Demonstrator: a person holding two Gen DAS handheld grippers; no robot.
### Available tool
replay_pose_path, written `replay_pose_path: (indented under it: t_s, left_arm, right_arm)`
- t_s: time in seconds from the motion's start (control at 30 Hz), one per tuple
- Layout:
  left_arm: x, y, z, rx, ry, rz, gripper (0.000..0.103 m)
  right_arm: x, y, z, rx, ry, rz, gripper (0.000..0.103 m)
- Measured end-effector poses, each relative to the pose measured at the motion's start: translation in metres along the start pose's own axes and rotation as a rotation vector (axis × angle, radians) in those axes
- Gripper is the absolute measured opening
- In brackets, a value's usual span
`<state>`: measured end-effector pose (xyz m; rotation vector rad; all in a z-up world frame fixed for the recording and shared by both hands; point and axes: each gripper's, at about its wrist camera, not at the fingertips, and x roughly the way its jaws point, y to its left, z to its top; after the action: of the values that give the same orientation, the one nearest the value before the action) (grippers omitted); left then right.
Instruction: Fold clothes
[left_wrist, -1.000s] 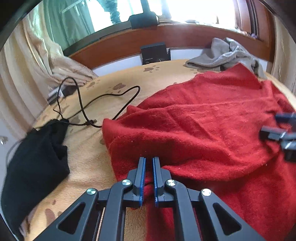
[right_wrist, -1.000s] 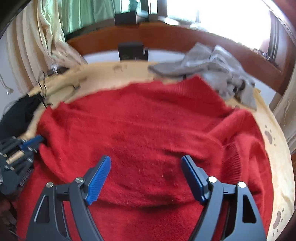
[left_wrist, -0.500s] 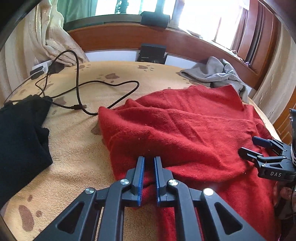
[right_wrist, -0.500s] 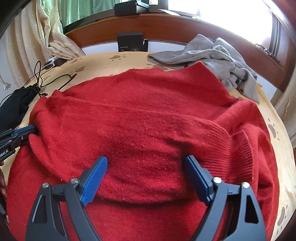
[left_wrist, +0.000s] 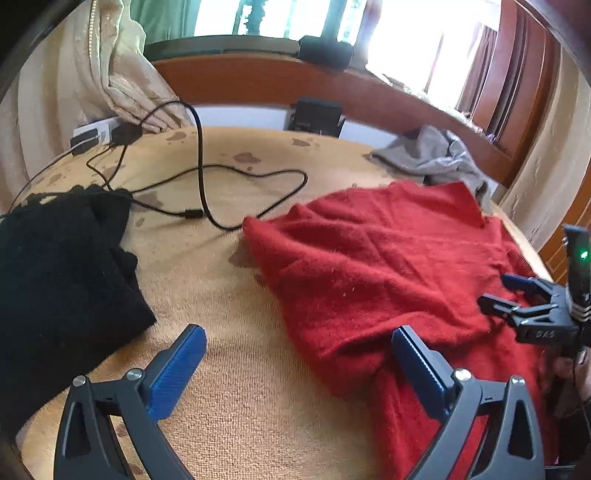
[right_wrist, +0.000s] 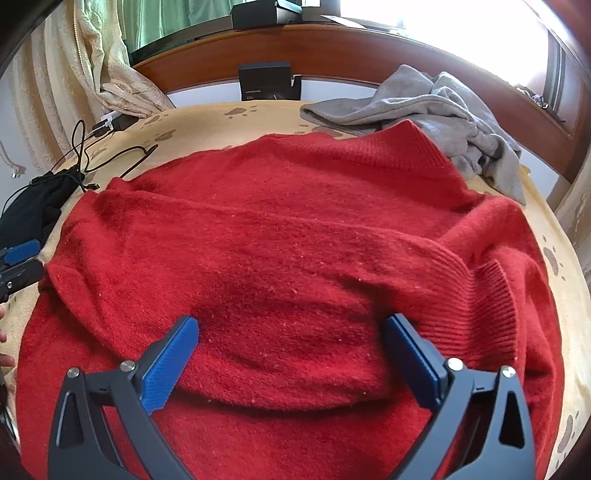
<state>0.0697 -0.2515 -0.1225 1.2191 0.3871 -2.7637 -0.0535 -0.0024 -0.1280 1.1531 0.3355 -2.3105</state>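
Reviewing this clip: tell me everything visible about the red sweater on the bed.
The red sweater is a fuzzy knit with ribbed bands at its far edge and on a cuff at right. It lies spread on the tan bed cover, with one layer folded across its middle and soft creases. Its far edge lies against a gray garment. The left gripper is open at the sweater's left edge, gripping nothing. The right gripper is open over the near fold.

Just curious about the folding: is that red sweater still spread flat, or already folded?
Partly folded. The red sweater has its left side doubled over onto its body, and a ribbed cuff lies across the front.
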Motion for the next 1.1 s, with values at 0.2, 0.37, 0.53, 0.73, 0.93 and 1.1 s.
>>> replay_pose_path:
  t_s: [0.2,0.37,0.53,0.73,0.93,1.1]
  left_arm:
    - [0.017,-0.008,-0.003,0.027,0.064,0.024,0.103]
    - [0.021,-0.022,-0.007,0.096,0.092,0.111,0.103]
    - [0.020,-0.021,-0.006,0.093,0.092,0.109,0.103]
    - [0.019,-0.020,-0.005,0.093,0.093,0.107,0.103]
    - [0.018,-0.021,-0.005,0.093,0.094,0.109,0.103]
    - [0.018,-0.021,-0.005,0.093,0.094,0.109,0.103]
  right_arm:
    - [0.000,0.000,0.000,0.002,0.000,-0.003,0.102]
    - [-0.001,0.000,-0.001,0.002,0.000,-0.005,0.102]
    - [-0.001,-0.001,-0.001,0.007,-0.001,0.000,0.102]
    - [0.000,0.000,-0.001,0.007,0.001,-0.002,0.102]
    - [0.000,0.000,-0.001,0.010,0.002,-0.003,0.102]
    - [0.001,0.000,-0.001,0.013,0.002,-0.002,0.102]
